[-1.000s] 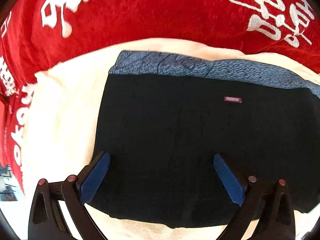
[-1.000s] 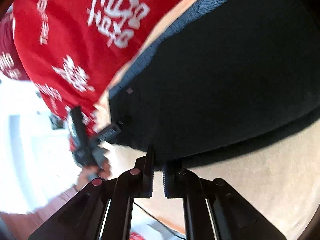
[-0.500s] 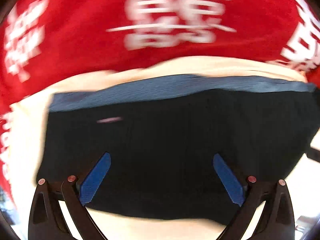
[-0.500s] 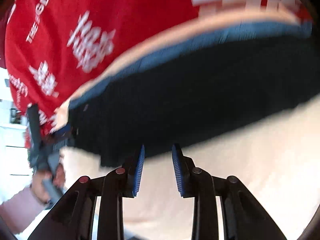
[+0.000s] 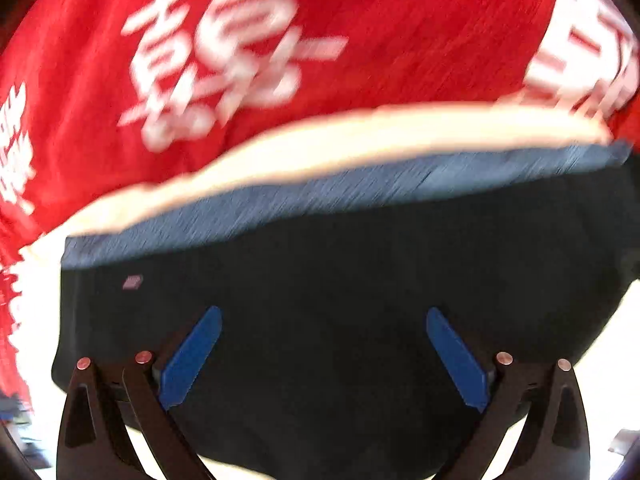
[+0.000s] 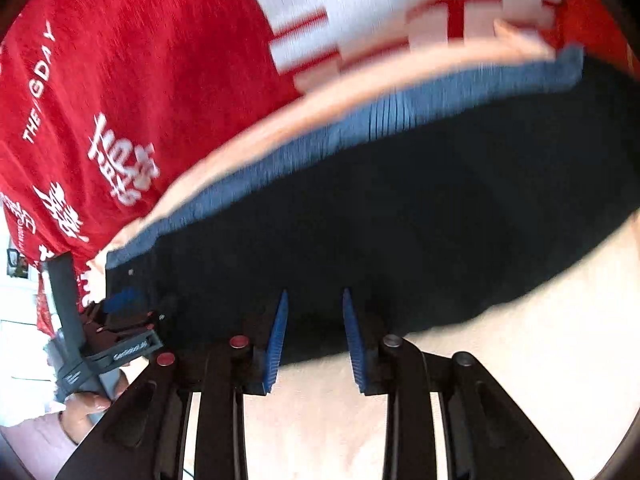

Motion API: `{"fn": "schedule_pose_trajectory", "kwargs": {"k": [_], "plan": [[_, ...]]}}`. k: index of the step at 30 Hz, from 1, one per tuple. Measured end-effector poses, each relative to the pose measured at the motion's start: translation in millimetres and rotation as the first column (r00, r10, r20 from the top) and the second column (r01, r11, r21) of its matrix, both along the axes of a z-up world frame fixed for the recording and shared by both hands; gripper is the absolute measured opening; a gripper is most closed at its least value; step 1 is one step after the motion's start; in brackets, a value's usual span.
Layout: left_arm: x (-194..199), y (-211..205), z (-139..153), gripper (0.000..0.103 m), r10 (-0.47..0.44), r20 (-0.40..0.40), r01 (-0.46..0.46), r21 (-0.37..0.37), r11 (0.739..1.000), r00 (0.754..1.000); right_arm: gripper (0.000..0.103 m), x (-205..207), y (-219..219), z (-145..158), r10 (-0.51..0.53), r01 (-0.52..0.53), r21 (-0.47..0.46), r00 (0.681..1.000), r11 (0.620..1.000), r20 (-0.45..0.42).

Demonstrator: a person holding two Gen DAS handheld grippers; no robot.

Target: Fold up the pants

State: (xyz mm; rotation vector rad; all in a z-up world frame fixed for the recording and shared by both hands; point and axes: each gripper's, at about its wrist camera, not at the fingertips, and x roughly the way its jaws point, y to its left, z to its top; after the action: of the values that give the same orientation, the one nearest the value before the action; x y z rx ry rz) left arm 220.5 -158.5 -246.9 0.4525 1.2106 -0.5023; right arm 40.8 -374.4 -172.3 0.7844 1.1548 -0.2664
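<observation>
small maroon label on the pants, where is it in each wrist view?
Left wrist: maroon label, left side of the black pants, just below the blue waistband.
Right wrist: tiny pale speck at the pants' far-left corner, likely the label.
Shared landmark: the blue waistband along the pants' top edge.

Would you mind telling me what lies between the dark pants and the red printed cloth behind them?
A strip of cream cloth runs between the pants and the red cloth, along the blue waistband. Both wrist views show it.
</observation>
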Motion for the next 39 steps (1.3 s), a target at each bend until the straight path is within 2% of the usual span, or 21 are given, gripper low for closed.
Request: {"fn": "schedule_pose_trajectory", "kwargs": {"k": [2, 4, 8, 9, 12, 14, 15, 17, 20, 21, 22, 24, 27, 28, 29, 33, 39], "plan": [[10.9, -26.0, 5.7, 0.103, 0.002, -0.001, -0.002, -0.044, 0.999, 1.000, 0.032, 18.2, -17.8, 0.6, -0.004, 0.003, 0.016, 1.000, 1.000, 0.023], [17.1, -54.6, 0.9, 0.103, 0.018, 0.012, -0.017, -0.042, 0.999, 1.000, 0.032, 34.1, -28.3, -3.3, 0.016, -0.017, 0.013, 0.999, 1.000, 0.040], [35.4, -93.0, -38.7, 0.103, 0.093, -0.008, -0.093, 0.031, 0.995, 0.996, 0.031, 71.2, -35.9, -24.1, 0.098, -0.098, 0.003, 0.995, 0.995, 0.025], [41.3, -92.5, -42.8, 0.103, 0.116, -0.019, -0.116, 0.002, 0.993, 0.993, 0.031, 75.7, -38.9, -30.0, 0.113, -0.113, -0.013, 0.994, 0.993, 0.007], [47.2, -89.2, -43.2, 0.103, 0.124, -0.010, -0.124, -0.022, 0.992, 0.992, 0.019, 80.1, -58.8, -40.0, 0.121, -0.120, -0.058, 0.993, 0.991, 0.010], [49.0, -88.8, -43.1, 0.103, 0.112, 0.009, -0.112, -0.019, 0.994, 0.994, 0.019, 76.7, -79.4, -40.8, 0.078, -0.079, -0.115, 0.997, 0.990, -0.006], [39.3, -83.6, -40.3, 0.103, 0.113, 0.014, -0.112, -0.018, 0.993, 0.994, 0.019, 74.2, -90.6, -41.7, 0.048, -0.049, -0.129, 0.999, 0.990, -0.012], [44.3, -82.3, -41.5, 0.103, 0.120, 0.008, -0.120, -0.018, 0.993, 0.993, 0.018, 68.3, -112.9, -43.7, -0.016, 0.013, -0.137, 1.000, 0.991, -0.021], [42.9, -92.0, -40.7, 0.103, 0.131, -0.003, -0.131, -0.020, 0.991, 0.991, 0.022, 61.7, -135.6, -36.1, -0.095, 0.071, -0.260, 0.992, 0.963, -0.082], [45.1, -88.9, -41.2, 0.103, 0.130, -0.003, -0.130, -0.018, 0.991, 0.992, 0.022, 58.3, -140.6, -33.4, -0.123, 0.093, -0.273, 0.988, 0.958, -0.095], [29.6, -86.6, -38.6, 0.103, 0.131, -0.001, -0.131, -0.016, 0.991, 0.991, 0.023, 52.1, -145.5, -28.5, -0.148, 0.122, -0.255, 0.985, 0.959, -0.088], [23.6, -90.1, -35.8, 0.103, 0.130, 0.000, -0.130, -0.017, 0.991, 0.991, 0.024, 42.6, -141.8, -18.0, -0.148, 0.124, -0.238, 0.985, 0.963, -0.085], [23.1, -91.2, -35.2, 0.103, 0.128, 0.005, -0.128, -0.015, 0.992, 0.992, 0.030, 31.4, -114.8, -4.8, -0.062, 0.036, -0.244, 0.993, 0.969, -0.102], [20.5, -94.0, -32.8, 0.103, 0.128, 0.006, -0.128, -0.013, 0.992, 0.992, 0.034, 25.0, -100.9, -2.7, -0.036, 0.006, -0.242, 0.992, 0.970, -0.120], [20.5, -94.7, -32.7, 0.103, 0.126, 0.007, -0.126, -0.010, 0.992, 0.992, 0.037, 19.8, -91.3, -2.0, -0.026, -0.005, -0.237, 0.991, 0.972, -0.130], [20.8, -98.5, -29.1, 0.103, 0.122, 0.002, -0.122, -0.008, 0.993, 0.993, 0.038, -0.4, -53.3, -5.3, -0.010, -0.026, -0.220, 0.986, 0.975, -0.164], [20.7, -102.5, -26.4, 0.103, 0.115, -0.010, -0.115, 0.003, 0.993, 0.993, 0.049, -11.2, -22.7, -13.2, 0.021, -0.069, -0.271, 0.984, 0.960, -0.176]]}}
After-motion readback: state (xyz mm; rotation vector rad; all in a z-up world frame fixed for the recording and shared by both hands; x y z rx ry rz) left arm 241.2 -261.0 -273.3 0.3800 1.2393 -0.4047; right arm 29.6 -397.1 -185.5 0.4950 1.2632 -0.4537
